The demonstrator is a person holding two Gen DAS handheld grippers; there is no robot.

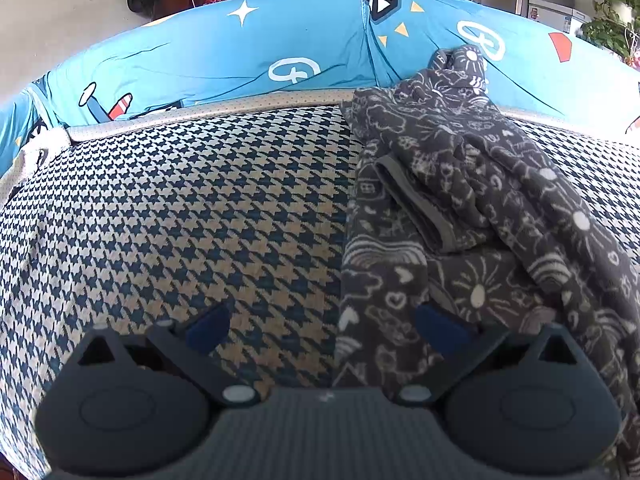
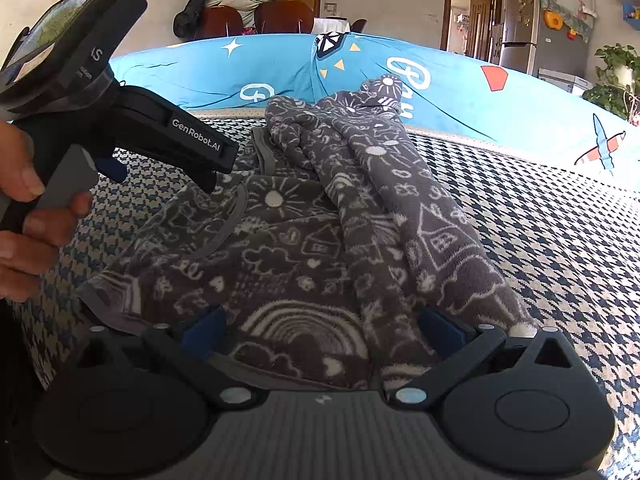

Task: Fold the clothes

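Note:
A dark grey fleece garment (image 1: 460,208) with white doodle prints lies rumpled on the houndstooth bed cover (image 1: 180,220), partly folded over itself. My left gripper (image 1: 326,328) is open, hovering over the garment's left edge with nothing between its fingers. In the right wrist view the same garment (image 2: 340,220) spreads out ahead, its near hem between the fingers of my open right gripper (image 2: 320,328). The left gripper's body (image 2: 132,120) shows at the upper left of that view, held by a person's hand (image 2: 28,216).
A bright blue printed quilt (image 1: 240,52) runs along the far side of the bed. Behind it are chairs with piled clothing (image 2: 240,4), a fridge (image 2: 524,28) and a potted plant (image 2: 616,76). Bare houndstooth cover (image 2: 540,220) lies right of the garment.

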